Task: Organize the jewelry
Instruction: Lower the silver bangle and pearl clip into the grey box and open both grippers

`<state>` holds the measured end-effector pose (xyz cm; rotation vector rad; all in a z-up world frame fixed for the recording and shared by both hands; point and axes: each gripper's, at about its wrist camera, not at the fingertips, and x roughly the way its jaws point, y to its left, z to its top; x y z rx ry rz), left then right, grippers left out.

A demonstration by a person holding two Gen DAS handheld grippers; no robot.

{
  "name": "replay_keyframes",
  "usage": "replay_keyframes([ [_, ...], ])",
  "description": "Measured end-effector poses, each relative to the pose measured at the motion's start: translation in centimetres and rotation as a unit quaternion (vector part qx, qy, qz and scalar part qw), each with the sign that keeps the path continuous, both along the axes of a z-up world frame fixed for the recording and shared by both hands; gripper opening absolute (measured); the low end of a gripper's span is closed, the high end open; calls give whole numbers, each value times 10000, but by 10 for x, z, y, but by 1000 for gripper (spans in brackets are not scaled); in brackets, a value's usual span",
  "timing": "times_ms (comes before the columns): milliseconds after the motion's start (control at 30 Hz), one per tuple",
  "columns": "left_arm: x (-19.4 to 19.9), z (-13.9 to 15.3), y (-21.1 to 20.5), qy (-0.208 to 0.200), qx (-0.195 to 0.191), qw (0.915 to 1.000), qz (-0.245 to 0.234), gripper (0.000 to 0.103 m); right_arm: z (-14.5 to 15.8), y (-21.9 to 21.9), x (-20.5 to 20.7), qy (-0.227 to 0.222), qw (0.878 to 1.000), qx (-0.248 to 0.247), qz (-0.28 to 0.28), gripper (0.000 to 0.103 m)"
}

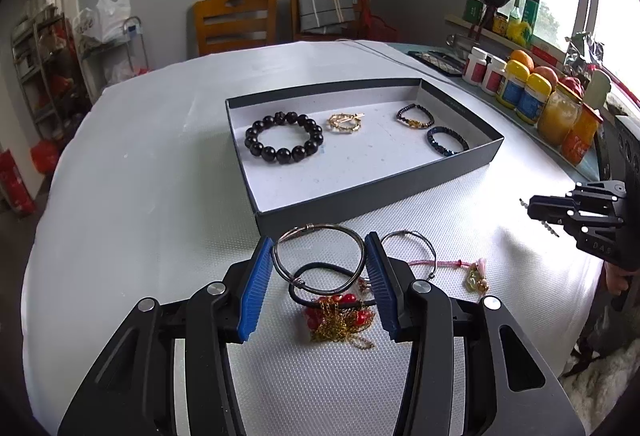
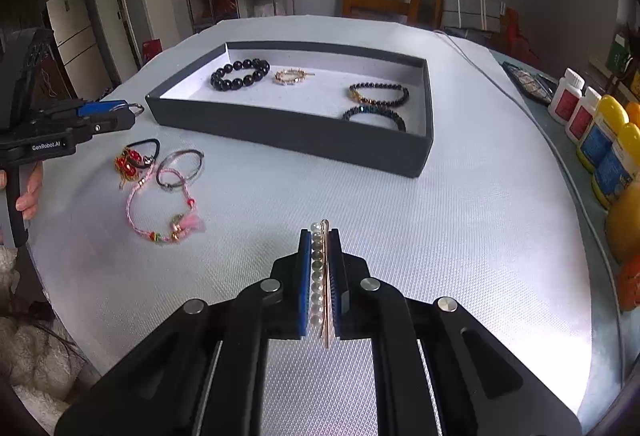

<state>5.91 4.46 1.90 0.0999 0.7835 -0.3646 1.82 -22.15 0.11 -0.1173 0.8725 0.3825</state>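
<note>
A home dining room: wooden chair [image 1: 235, 23], fridge [image 2: 76, 36], windowsill bottles [image 1: 520, 94].

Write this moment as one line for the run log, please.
left gripper: open around silver bangle | right gripper: shut on pearl hairpin | tray: four bracelets

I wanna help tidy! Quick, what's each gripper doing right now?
Left gripper: open, its fingers either side of a silver metal bangle, not clamped.
Right gripper: shut on a gold hair clip with white pearls.
</note>
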Motion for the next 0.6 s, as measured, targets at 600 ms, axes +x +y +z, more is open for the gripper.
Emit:
replay_keyframes([
  [600, 59, 22, -10, -114, -15, 9999, 122, 49, 49, 41, 88, -474, 9985, 244, 129, 8],
])
